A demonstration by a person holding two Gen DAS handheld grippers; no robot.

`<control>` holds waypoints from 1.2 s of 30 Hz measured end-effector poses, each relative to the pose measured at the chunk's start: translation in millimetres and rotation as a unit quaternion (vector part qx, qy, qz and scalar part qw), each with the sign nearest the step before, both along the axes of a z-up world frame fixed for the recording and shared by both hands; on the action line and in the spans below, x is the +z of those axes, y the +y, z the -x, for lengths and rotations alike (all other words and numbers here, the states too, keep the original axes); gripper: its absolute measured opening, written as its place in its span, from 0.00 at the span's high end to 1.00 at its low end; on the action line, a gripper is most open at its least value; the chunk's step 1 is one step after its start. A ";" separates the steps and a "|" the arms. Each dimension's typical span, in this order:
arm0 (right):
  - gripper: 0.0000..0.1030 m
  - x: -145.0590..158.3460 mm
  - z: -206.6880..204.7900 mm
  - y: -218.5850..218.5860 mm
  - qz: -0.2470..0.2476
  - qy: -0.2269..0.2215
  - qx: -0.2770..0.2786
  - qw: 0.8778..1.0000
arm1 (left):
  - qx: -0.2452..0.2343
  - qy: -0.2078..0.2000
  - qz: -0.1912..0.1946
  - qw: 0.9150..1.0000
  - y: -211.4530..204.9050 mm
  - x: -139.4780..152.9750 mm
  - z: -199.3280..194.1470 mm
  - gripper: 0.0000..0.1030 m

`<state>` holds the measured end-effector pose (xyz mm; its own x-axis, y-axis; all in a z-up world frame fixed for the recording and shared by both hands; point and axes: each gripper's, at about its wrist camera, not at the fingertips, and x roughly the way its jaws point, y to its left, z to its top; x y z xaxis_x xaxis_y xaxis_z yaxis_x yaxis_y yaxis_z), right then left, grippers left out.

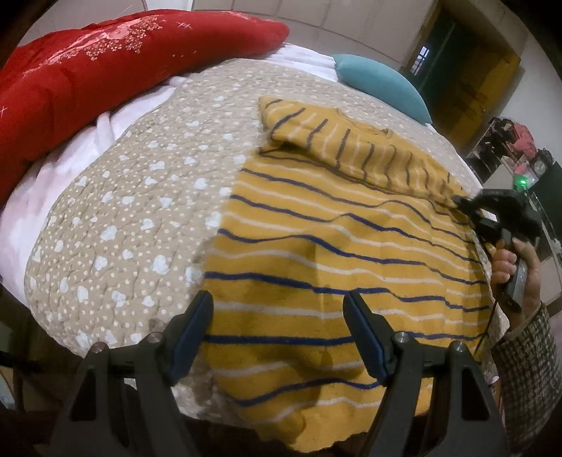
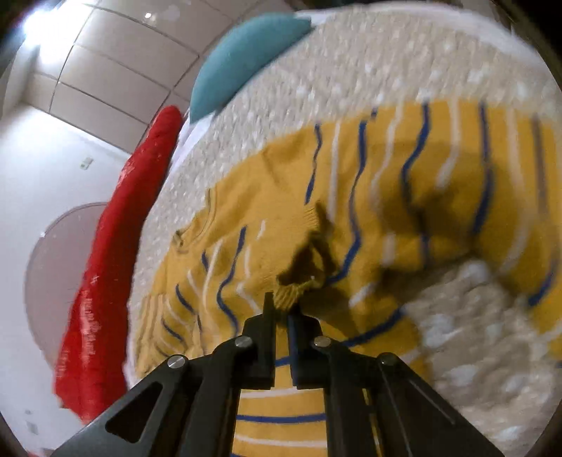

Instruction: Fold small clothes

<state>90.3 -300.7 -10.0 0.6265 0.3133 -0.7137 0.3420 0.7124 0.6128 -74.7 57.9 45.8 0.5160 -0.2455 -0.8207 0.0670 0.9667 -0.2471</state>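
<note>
Left wrist view sharp, evenly lit, warm indoor tone. Strong fisheye bulge; black vignette in corners. Soft dark shadows on yellow striped sweater [image 1: 316, 267] near bed's near edge, ahead of left gripper [image 1: 277, 334]. Dim doorway [image 1: 456, 70] top right; small green LED glow at right edge.

Right wrist view heavily motion-blurred, worst toward right side over quilt [image 2: 474, 334] and stripes. Bright glare patch top left on ceiling panels [image 2: 52, 24]. Hard dark shadow on sweater just beyond right gripper [image 2: 281, 309]. Gripper body itself crisp.
</note>
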 end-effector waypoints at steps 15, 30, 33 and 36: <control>0.63 15.7 148.3 -60.6 0.025 -0.029 -0.040 0.998 | -0.017 0.000 0.012 1.000 -12.1 1.9 7.0 0.27; 0.46 -6.1 293.4 -177.2 -0.007 -0.042 -0.265 0.963 | -0.082 -0.001 -0.003 0.997 -66.2 6.0 20.3 0.27; 0.93 -3.1 286.2 -198.1 0.007 -0.037 -0.273 0.961 | -0.067 -0.003 -0.007 0.998 -58.8 11.3 21.9 0.27; 0.93 17.8 289.9 -233.3 0.031 -0.049 -0.306 0.950 | -0.055 -0.012 -0.005 0.998 -47.8 17.3 23.7 0.27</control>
